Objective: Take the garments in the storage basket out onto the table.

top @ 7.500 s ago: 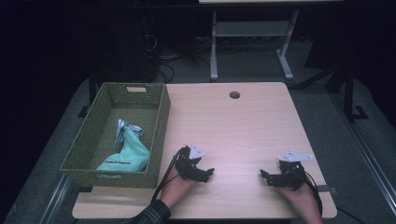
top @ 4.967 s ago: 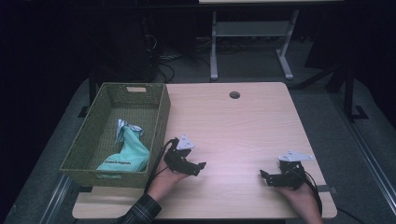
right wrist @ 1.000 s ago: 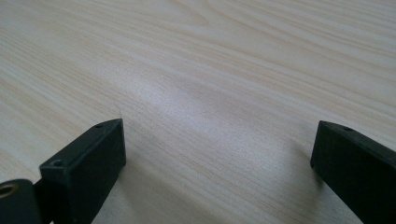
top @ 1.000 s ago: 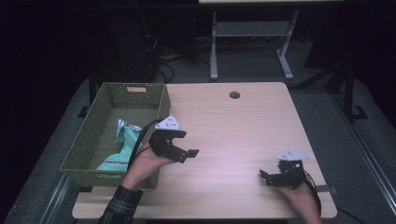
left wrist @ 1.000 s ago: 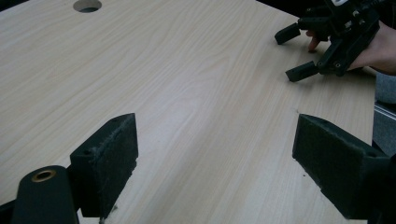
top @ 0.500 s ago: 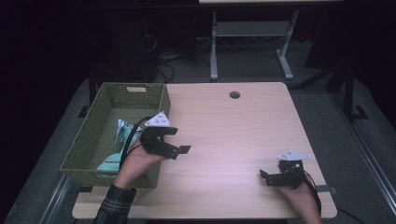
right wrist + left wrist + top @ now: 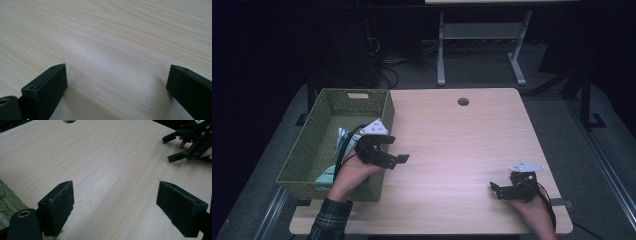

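- The worktop [image 7: 462,150] is a big, pale wooden top. Most of it is bare, so there is lots of room to put something down. It has a small round hole [image 7: 463,101] near the far edge.
- A green woven basket [image 7: 307,155] sits along the left edge of the worktop. Its walls are high, so the things inside stay put.
- A soft, light blue-green cloth [image 7: 328,172] lies in the basket, near the close end. It looks crumpled. I think this is the thing to be taken out.
- The left gripper [image 7: 392,150] hangs just above the right wall of the basket, close to the cloth. Its jaws are spread wide and hold nothing. They point out over the worktop, not down at the cloth. I think the hand has to turn and dip down before it can pinch the cloth.
- In the left gripper view, the same left gripper [image 7: 115,202] looks across bare wood, with a bit of basket at the left edge.
- The right gripper [image 7: 504,190] rests low near the close right corner of the worktop, well apart from the basket. Its jaws are spread too, with nothing between them. It seems to wait out of the way, so the left one has room to work.
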{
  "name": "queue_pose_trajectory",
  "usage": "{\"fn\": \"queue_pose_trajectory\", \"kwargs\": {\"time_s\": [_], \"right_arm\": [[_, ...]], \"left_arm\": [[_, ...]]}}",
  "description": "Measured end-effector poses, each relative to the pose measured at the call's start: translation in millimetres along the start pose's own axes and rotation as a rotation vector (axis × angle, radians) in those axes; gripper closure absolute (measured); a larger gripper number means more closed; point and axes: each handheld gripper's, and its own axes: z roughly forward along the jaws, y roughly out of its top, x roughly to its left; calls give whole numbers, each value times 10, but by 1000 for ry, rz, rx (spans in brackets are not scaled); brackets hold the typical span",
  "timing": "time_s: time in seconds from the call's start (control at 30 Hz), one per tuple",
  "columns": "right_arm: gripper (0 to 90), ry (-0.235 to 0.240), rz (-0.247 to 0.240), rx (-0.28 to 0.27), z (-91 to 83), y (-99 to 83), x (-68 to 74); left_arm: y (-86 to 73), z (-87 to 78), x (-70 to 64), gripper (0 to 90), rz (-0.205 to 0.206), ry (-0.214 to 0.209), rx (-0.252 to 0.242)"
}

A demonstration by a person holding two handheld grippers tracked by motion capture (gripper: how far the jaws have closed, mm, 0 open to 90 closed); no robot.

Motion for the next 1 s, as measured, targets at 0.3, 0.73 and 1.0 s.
{"fn": "queue_pose_trajectory", "kwargs": {"time_s": [0.3,0.73,1.0], "right_arm": [[28,0,1,0,-1,0,0],[29,1,1,0,-1,0,-1],[28,1,3,0,-1,0,-1]], "left_arm": [[-43,-97,78,141,-1,24,17],[-133,-279,228,144,-37,59,19],[-209,-415,331,171,-64,88,21]]}}
